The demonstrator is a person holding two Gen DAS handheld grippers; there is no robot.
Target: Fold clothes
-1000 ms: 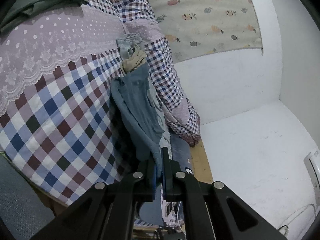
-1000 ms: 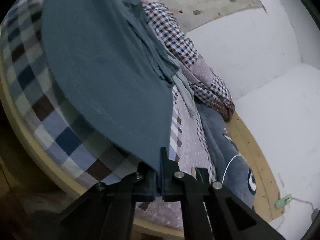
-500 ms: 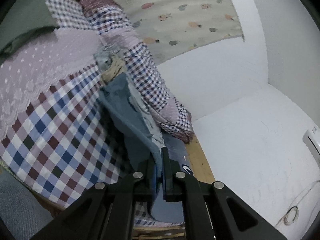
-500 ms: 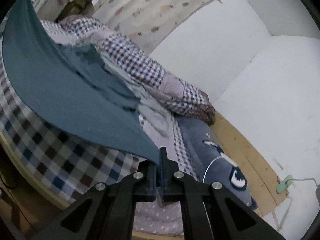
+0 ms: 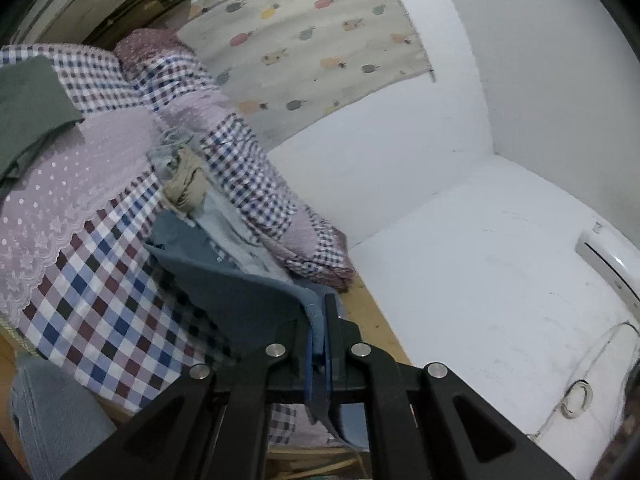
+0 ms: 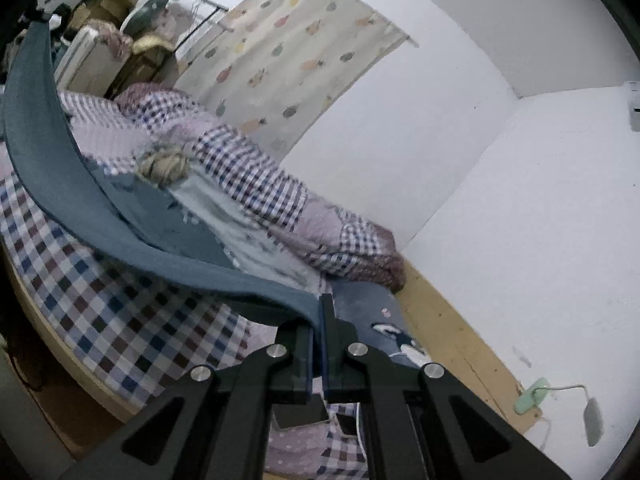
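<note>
Both tools are clamped on the same dark teal-blue knit garment (image 6: pixel 80 208). The left tool (image 5: pixel 318 320) has its jaws pressed together on a hemmed edge of the cloth, which bunches between them and hangs a little below. The right tool (image 6: pixel 319 312) pinches another edge of it, and from there the fabric sweeps away in a long taut band that rises toward the upper left of the right wrist view. Most of the garment is thus held up off the bed with the blue, maroon and white checked cover (image 5: pixel 100 300); only its far portion appears to rest on the bed, near a crumpled beige cloth (image 5: pixel 186 184) and a pale light-blue garment (image 6: pixel 224 216) lying against a rolled purple gingham quilt (image 5: pixel 248 184).

As for progress, the teal garment is not folded: it is spread between the two tools in the air, which would suit either shaking it flat before laying it down or carrying one edge over to make a fold. The pictures do not settle which. A dark green cloth (image 5: pixel 28 108) lies flat on the lilac dotted part of the bed cover; whether it is a folded piece, I cannot tell. The beige and pale blue pieces look unfolded, so work seems left.
</note>
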